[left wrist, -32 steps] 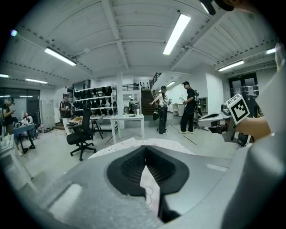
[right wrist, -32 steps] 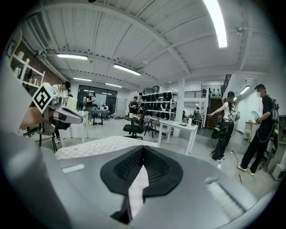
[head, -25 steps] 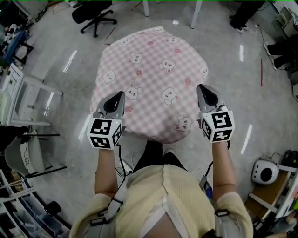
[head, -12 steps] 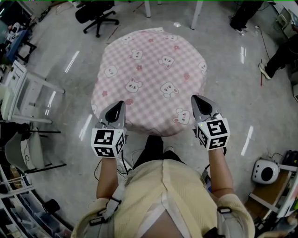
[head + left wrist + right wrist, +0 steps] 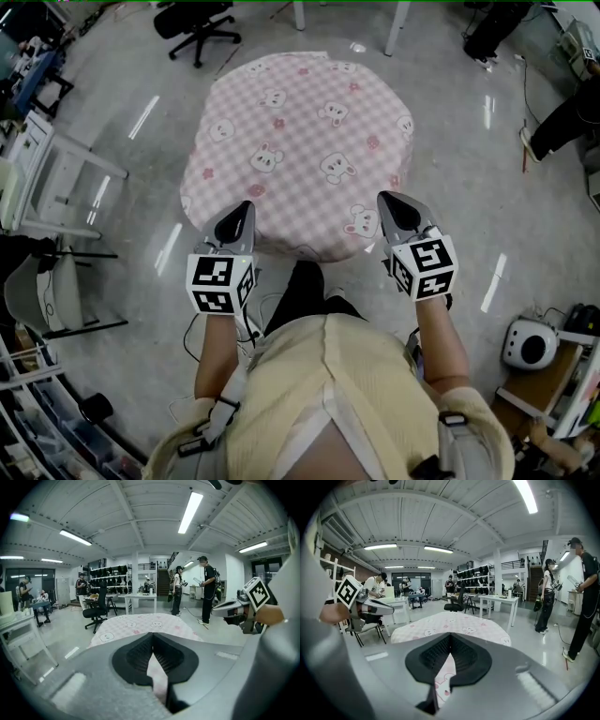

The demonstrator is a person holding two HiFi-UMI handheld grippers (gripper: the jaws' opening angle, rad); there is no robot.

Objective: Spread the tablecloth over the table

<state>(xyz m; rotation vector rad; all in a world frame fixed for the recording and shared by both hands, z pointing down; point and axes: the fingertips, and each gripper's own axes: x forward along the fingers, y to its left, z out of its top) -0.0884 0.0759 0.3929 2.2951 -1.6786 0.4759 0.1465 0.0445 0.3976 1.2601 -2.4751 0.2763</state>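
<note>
Broadly, draped right over the round worktop, itself hidden beneath: pink checked tablecloth (image 5: 300,141) with bear prints, reaching the far rim and hanging down on the near side above the grey floor (image 5: 469,187). Pinched at that near hem in two places, well apart. Left gripper (image 5: 244,212): jaws closed tight on a fold of the cloth, visible between the pads in the left gripper view. Right gripper (image 5: 386,201): likewise clamped on the hem, with a bear print just below the jaws. Probably close to done, yet risky. Pulling harder on one side, likely to skew the cloth and bare the far edge. Tugging too far toward the body, likely to drag the whole sheet off. Letting go unevenly, likely to leave a ridge near the hem.
</note>
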